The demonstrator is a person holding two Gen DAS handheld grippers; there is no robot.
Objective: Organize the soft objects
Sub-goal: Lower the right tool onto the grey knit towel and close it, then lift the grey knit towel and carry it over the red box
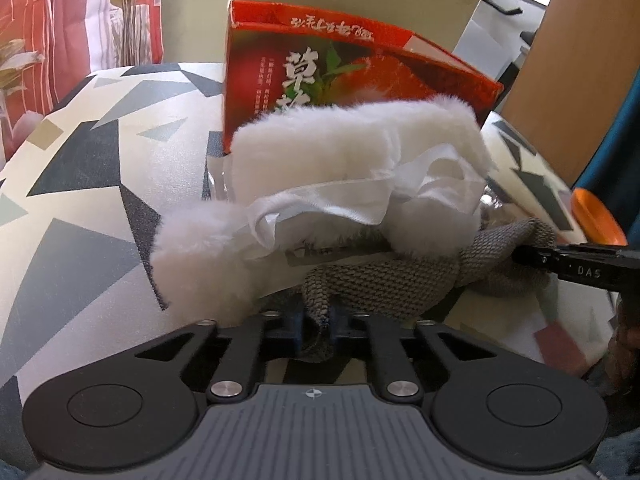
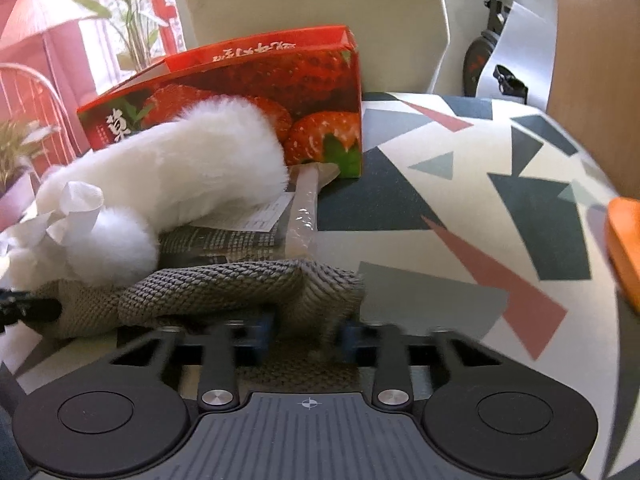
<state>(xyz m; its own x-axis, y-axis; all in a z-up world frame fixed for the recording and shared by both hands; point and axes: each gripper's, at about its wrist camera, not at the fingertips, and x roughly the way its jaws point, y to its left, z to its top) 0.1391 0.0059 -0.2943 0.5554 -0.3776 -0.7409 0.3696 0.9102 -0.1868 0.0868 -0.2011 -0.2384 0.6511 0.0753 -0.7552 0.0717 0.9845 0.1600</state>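
Both claws grip the same grey knitted cloth (image 1: 384, 280), one at each end. The left claw (image 1: 318, 322) is pressed together on a bunched corner of it. The right claw (image 2: 306, 330) pinches a thicker fold at the other end; its pads are motion-blurred, so contact there is inferred rather than crisp. Holding two ends likely serves to stretch or lift the cloth for folding. The cloth lies on the patterned table (image 1: 80, 184), near the edge closest to the person, partly under a white fluffy item (image 1: 352, 148) that leans against a red strawberry carton (image 2: 248, 92) farther back. White thin fabric (image 1: 340, 200) drapes over the fluffy item; whether it is a separate piece cannot be told. Printed paper (image 2: 256, 216) and a clear plastic wrapper (image 2: 306, 204) sit beneath the pile, mostly covered. An orange object (image 2: 626, 248) is cut off at the right table edge, identity unknown. The cloth's full extent is hidden by the fluffy item and the claws.
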